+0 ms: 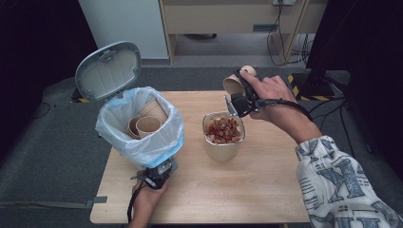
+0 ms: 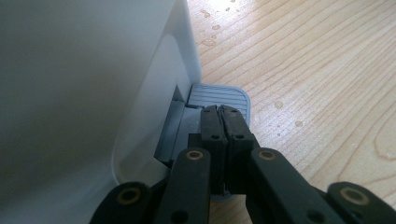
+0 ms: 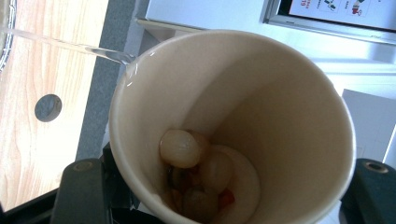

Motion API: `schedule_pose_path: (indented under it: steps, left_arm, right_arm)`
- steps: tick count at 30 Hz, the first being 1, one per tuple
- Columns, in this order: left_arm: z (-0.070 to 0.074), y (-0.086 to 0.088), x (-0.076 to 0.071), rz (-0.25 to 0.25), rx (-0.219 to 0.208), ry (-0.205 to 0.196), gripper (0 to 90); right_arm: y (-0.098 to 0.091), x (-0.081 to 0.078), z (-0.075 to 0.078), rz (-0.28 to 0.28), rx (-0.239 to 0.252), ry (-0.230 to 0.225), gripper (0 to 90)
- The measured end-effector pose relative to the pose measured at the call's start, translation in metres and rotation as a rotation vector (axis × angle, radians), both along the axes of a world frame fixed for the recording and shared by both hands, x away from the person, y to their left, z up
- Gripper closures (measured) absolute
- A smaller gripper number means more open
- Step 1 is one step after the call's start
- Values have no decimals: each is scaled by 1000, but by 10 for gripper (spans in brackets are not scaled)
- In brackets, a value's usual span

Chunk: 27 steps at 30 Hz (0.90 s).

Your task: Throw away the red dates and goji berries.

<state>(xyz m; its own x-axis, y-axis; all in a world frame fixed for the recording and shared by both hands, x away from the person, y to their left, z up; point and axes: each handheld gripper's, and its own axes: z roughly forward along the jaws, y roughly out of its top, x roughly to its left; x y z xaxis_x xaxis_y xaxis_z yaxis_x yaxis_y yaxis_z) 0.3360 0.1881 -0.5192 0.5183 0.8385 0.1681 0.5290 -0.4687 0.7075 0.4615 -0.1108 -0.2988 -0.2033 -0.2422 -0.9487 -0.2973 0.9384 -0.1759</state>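
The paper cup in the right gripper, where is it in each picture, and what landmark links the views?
High view: the paper cup is upper centre-right, tilted in the right gripper above the clear container.
Right gripper view: the cup is central, open mouth facing the camera, food at its bottom.
Left gripper view: not in it.
Shared landmark: the wooden table.

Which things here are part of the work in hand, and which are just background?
In use:
paper cup tipped in right gripper
strainer container
pedal bin, pedal pressed by left gripper

Background:
cabinet
floor cables
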Motion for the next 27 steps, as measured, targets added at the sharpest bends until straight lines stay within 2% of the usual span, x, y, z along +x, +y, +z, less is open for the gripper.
schedule_pose_path:
  steps: [6,10,19,27]
  left_arm:
    - [0,0,0,0,0,0,877]
    - [0,0,0,0,0,-2,877]
    - [0,0,0,-1,0,-2,877]
    - [0,0,0,-1,1,-2,877]
  right_arm:
    - [0,0,2,4,9,-3,307]
    - [-2,0,4,3,46,8,307]
    - [-4,-2,4,4,35,-2,308]
    - [-1,-5,3,16,-17,-41,311]
